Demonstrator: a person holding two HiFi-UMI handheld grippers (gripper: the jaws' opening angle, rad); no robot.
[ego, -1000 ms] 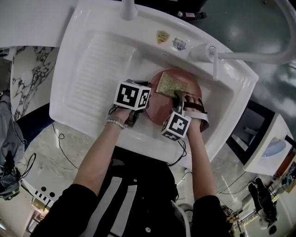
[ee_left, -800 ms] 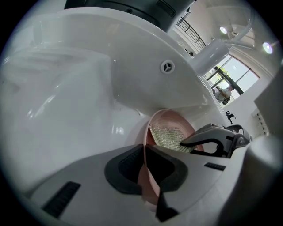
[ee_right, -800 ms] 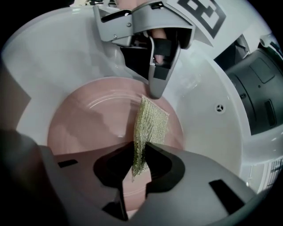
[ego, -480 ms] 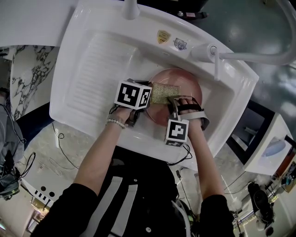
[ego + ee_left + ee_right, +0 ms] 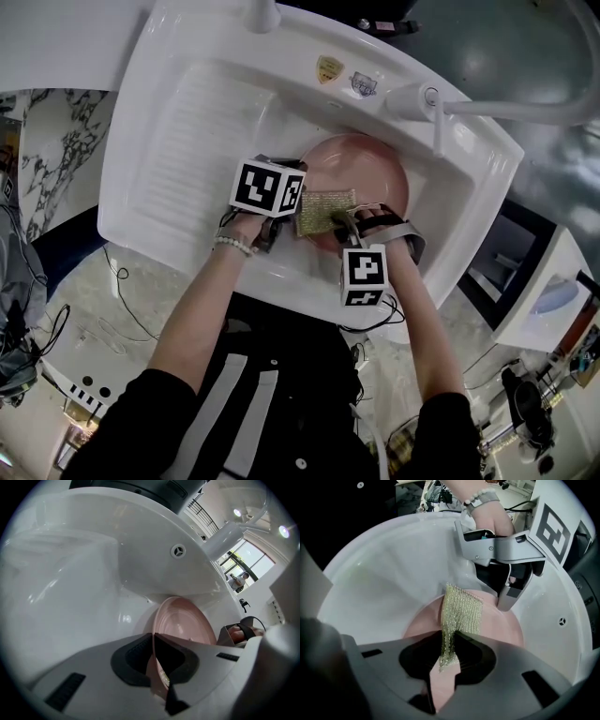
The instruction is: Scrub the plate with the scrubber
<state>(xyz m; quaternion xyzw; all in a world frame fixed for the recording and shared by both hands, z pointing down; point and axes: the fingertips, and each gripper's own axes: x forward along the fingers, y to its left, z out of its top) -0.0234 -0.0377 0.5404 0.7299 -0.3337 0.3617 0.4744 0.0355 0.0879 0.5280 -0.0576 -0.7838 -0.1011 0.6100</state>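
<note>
Head view: the pink plate (image 5: 375, 169) sits in the basin of the white sink (image 5: 187, 141), straight ahead of both grippers, with its near-left rim reaching into the left gripper (image 5: 296, 208). In the left gripper view the thin edge of the plate runs upright between the two dark pads, which are closed tight on it, and the rest of the plate spreads away forward and to the right of those jaws. The scrubber (image 5: 323, 211), a gold mesh cloth, lies on the plate's face just in front of the right gripper (image 5: 349, 221). The right gripper view shows one end of the mesh pinched between that gripper's jaws, which are clamped together on it, while the wider part fans out ahead over the pink surface, up to the tip of the left gripper opposite. The two grippers stand close, almost facing each other across the scrubber. Beyond the plate, well ahead of the right gripper, the faucet (image 5: 487, 111) rises from the sink's far rim.
</note>
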